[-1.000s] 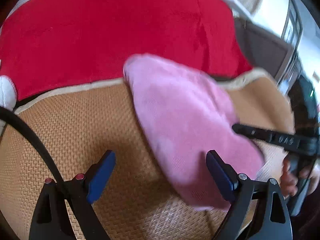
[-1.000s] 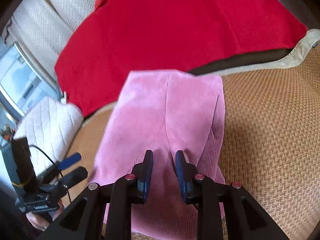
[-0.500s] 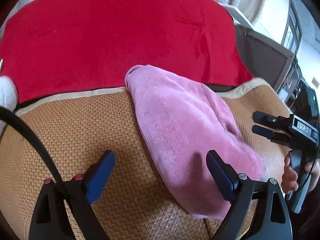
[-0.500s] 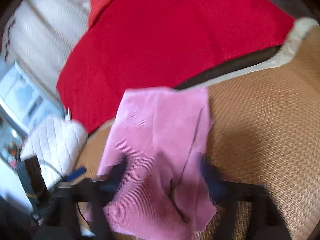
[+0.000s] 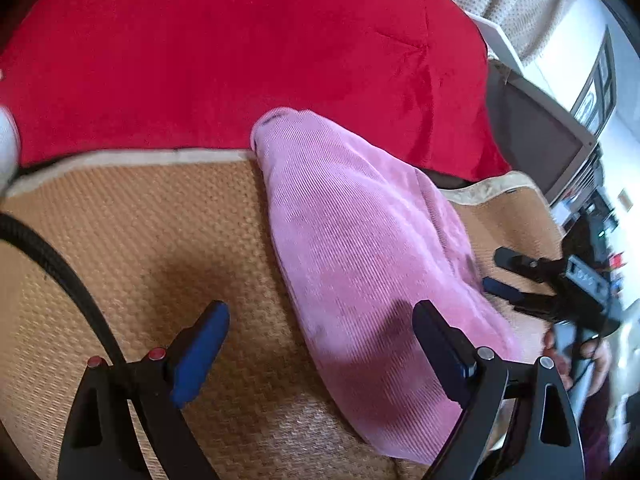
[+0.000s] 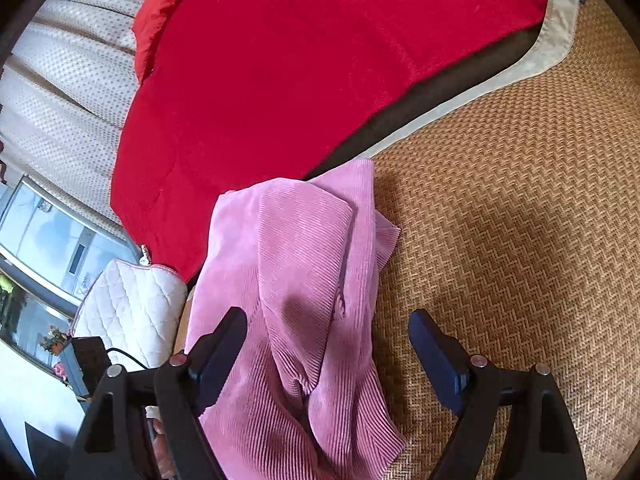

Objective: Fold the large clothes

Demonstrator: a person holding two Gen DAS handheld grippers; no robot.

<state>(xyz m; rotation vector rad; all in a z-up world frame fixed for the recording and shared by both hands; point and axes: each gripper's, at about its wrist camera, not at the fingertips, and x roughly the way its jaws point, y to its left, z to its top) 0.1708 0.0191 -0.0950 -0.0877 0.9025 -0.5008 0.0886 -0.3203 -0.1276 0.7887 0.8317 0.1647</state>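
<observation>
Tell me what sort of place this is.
Probably a home living room: a woven rattan seat mat on what looks like a sofa, a red blanket behind it, dotted curtains by a window.

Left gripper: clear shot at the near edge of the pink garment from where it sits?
Probably yes. The left gripper is open, and the pink garment lies flat on the woven mat, its near edge already beside the right-hand finger. Nothing lies between them.

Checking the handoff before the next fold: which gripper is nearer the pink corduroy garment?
Right. The right gripper hangs open directly over the pink corduroy garment; the left gripper, open, straddles its edge.
</observation>
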